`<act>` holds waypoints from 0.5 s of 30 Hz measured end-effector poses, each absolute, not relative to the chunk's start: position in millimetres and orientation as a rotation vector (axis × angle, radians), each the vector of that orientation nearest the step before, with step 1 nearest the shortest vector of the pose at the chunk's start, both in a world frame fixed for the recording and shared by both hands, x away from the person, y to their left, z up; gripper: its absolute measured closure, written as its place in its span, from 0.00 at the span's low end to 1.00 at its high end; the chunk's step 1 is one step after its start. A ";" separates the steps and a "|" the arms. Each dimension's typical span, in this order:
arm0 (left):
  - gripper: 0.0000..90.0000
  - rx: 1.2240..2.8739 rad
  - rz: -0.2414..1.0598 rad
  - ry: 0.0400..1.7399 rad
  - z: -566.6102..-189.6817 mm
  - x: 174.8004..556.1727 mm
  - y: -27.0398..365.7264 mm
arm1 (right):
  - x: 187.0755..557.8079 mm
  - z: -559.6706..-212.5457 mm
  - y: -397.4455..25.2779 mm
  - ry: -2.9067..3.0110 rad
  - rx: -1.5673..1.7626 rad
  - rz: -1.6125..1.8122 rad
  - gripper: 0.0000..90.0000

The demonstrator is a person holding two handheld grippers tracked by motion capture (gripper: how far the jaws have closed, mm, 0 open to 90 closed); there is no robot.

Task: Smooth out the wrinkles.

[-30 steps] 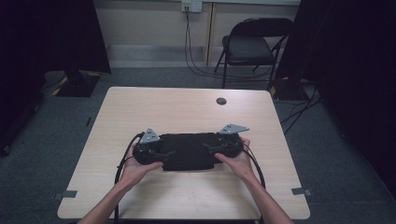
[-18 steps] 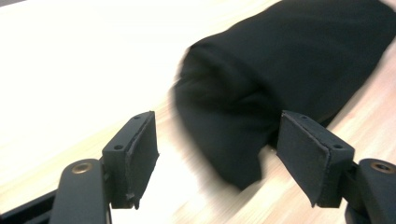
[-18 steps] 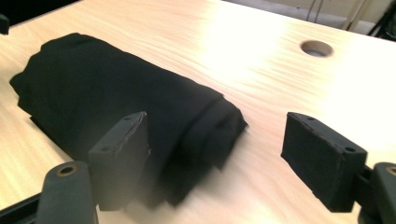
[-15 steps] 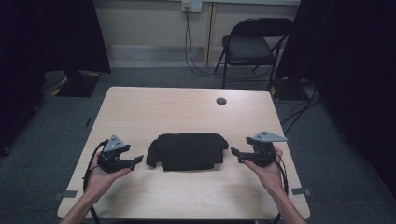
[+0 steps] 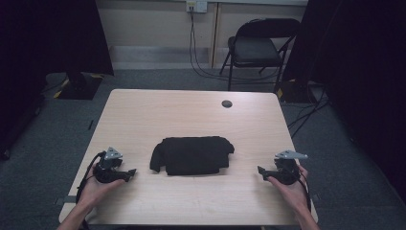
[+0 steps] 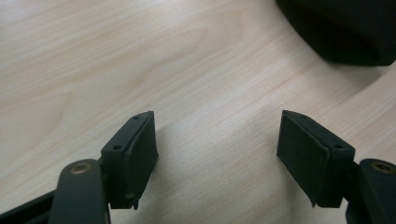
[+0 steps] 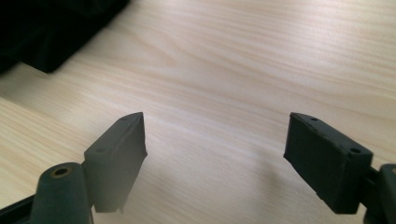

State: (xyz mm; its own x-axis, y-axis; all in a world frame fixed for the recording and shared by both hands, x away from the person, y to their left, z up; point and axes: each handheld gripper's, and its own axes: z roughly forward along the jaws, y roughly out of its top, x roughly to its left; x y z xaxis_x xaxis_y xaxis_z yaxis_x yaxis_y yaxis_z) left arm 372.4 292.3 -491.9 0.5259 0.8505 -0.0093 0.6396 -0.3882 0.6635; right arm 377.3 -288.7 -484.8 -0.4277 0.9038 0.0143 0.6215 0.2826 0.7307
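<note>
A folded black cloth [image 5: 192, 155] lies flat near the middle of the light wooden table [image 5: 191, 115]. My left gripper [image 5: 128, 173] rests on the table to the cloth's left, open and holding nothing. My right gripper [image 5: 261, 171] rests on the table to the cloth's right, also open and holding nothing. In the left gripper view the gripper [image 6: 217, 149] has its jaws wide apart over bare wood, and a corner of the cloth [image 6: 345, 28] sits at the upper right. In the right gripper view the gripper [image 7: 215, 149] is spread over bare wood, with the cloth [image 7: 46, 28] at the upper left.
A small dark round cap [image 5: 227, 104] sits in the table top near its far edge. A black folding chair [image 5: 261, 48] stands behind the table. Cables [image 5: 306, 115] run across the floor at the right. A cable [image 5: 88, 170] loops from my left gripper.
Both grippers have let go of the cloth and moved outward, left one leftward and right one rightward, down to the table. The cloth lies folded where it was.
</note>
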 end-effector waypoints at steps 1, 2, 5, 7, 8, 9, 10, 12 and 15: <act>0.29 2.146 0.449 1.205 -492.5 372.7 292.0 | 377.7 -487.4 -289.0 2.160 1.376 0.926 0.22; 0.28 2.141 0.455 1.203 -493.2 373.0 292.0 | 378.1 -489.8 -289.1 2.169 1.381 0.917 0.22; 0.23 2.105 0.482 1.186 -498.0 373.2 292.3 | 377.8 -497.3 -285.2 2.190 1.369 0.878 0.21; 0.18 2.068 0.504 1.150 -503.6 373.0 293.8 | 376.9 -498.7 -282.1 2.178 1.364 0.888 0.19; 0.16 2.064 0.503 1.154 -503.9 373.1 293.5 | 376.7 -500.1 -281.1 2.170 1.363 0.899 0.16; 0.16 2.064 0.507 1.156 -503.9 373.1 293.2 | 376.7 -501.9 -279.7 2.164 1.349 0.916 0.16; 0.16 2.062 0.509 1.158 -503.9 373.0 292.9 | 376.7 -503.8 -279.1 2.154 1.336 0.939 0.16; 0.16 2.061 0.509 1.161 -503.9 373.0 292.7 | 377.0 -504.0 -278.7 2.152 1.337 0.942 0.16; 0.16 2.060 0.508 1.163 -504.0 373.0 292.6 | 376.8 -504.0 -278.6 2.150 1.339 0.942 0.16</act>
State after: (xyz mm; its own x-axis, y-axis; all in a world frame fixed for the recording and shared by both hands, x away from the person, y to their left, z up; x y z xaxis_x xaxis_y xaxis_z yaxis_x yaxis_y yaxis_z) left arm 373.0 292.6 -504.0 0.5184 0.8551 -0.0053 0.5776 -0.3456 0.7395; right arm 376.8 -278.6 -504.0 -0.4375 0.8992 -0.0095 0.6029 0.3012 0.7388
